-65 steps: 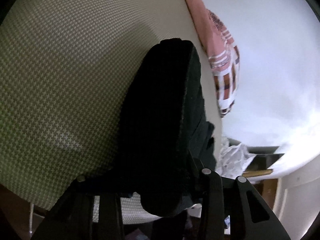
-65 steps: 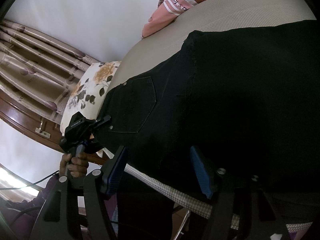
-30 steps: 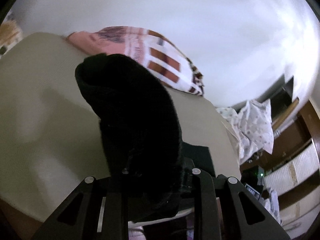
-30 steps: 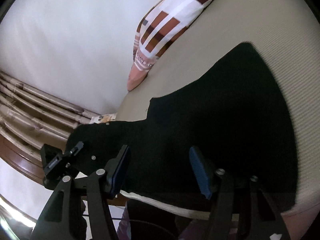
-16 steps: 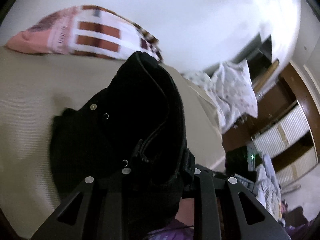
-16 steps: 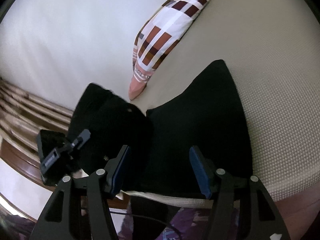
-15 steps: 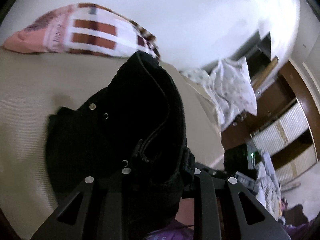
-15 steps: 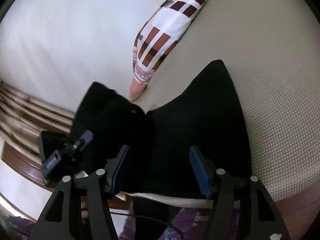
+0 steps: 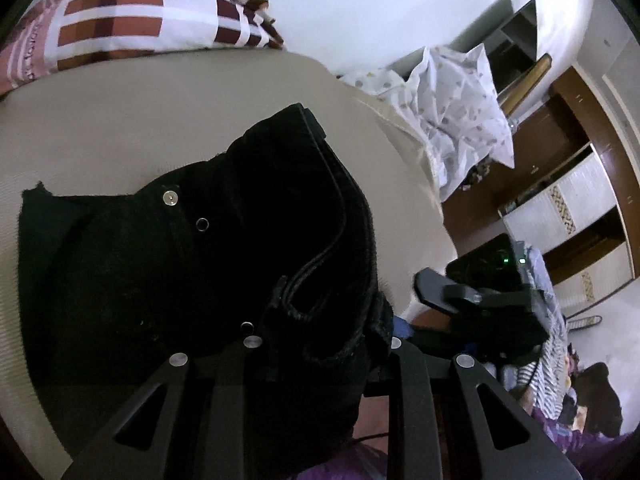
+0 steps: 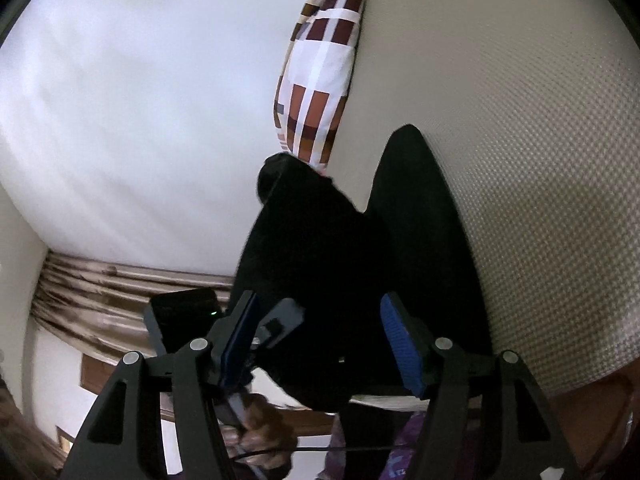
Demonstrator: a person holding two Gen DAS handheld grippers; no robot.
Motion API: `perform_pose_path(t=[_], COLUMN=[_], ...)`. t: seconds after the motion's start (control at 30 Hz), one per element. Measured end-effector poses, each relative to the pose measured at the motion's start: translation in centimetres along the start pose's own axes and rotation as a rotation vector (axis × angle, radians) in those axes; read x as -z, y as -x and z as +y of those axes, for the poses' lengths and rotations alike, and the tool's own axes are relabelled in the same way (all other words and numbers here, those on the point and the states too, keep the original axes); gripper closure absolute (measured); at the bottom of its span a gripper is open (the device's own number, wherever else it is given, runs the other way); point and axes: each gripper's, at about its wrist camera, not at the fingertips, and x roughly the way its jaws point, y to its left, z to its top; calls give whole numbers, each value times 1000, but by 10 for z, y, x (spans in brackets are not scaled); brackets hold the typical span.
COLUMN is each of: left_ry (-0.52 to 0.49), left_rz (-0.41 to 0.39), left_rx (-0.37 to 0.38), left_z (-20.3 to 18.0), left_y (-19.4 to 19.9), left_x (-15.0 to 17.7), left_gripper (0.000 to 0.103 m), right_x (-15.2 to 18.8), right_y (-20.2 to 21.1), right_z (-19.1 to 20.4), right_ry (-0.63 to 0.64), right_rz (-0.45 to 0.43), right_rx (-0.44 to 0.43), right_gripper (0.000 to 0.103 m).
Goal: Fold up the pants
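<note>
**Laying the waistband end over the folded pants**

The left gripper (image 9: 320,344) is clamped on the black pants (image 9: 168,272) at the waistband, above the bed's (image 10: 540,160) near edge. The right gripper (image 10: 320,344) is spread wide, gripping nothing, just above the flat part. The fold is best lowered with edges aligned, released only once flat. Farther off, a pillow (image 9: 132,20) lies at the far edge.

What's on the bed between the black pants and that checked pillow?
Nothing: in the left wrist view, only bare beige bed cover lies between the black pants and the checked pillow.
</note>
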Motion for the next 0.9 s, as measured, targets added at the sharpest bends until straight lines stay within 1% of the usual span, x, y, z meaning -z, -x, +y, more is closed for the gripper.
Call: perform_pose_path(t=[0.07,0.13,0.17,0.23,0.3,0.4,0.43,0.47,0.5,0.57,0.6,0.63,0.7,0.77,0.83,0.87,0.9], left_ry=[6,-18,-33,-34,-13,-26,-35,-39,-36,-22,-11,-1,11,21,17,5,-2], left_rz=[22,38,40,55,86,89,91,91,80,26,-3,-29,-83,-126,-153,-162,-167], left_rx=[1,-16,-23,-15,11,29,44,75,120,184,211,218,198,166,97,49,16], left_z=[1,-1,-4,-4,-4,-9,-11,-14,-15,-13,-11,-9,-3,7,16,21,25], left_y=[-9,-16,-19,-23,-30,-31,-30,-28,-22,-5,5,14,33,53,71,81,86], left_x=[-1,0,1,2,0,-3,-5,-6,-8,-12,-15,-18,-22,-23,-19,-13,-9], left_gripper=[79,78,77,73,62,55,54,50,49,47,43,41,40,40,39,39,38], right_x=[-1,-4,-5,-6,-7,-10,-12,-15,-18,-22,-24,-25,-24,-20,-13,-9,-4], right_y=[3,3,2,5,5,13,19,27,32,48,55,62,69,69,64,61,56], right_z=[-3,-7,-8,-11,-13,-12,-9,-7,-6,-3,-1,3,14,27,38,40,40], right_ry=[-8,-22,-25,-36,-42,-36,-28,-24,-22,-18,-15,-11,10,54,96,99,92], right_rz=[-6,-17,-21,-28,-31,-51,-71,-96,-110,-156,-175,-194,-203,-187,-148,-128,-100], right_rx=[0,-2,-3,-3,1,10,10,9,5,-5,-10,-19,-50,-56,-38,-37,-34], right_gripper=[40,38,37,37,36,36,36,36,36,36,36,36,36,36,36,36,36])
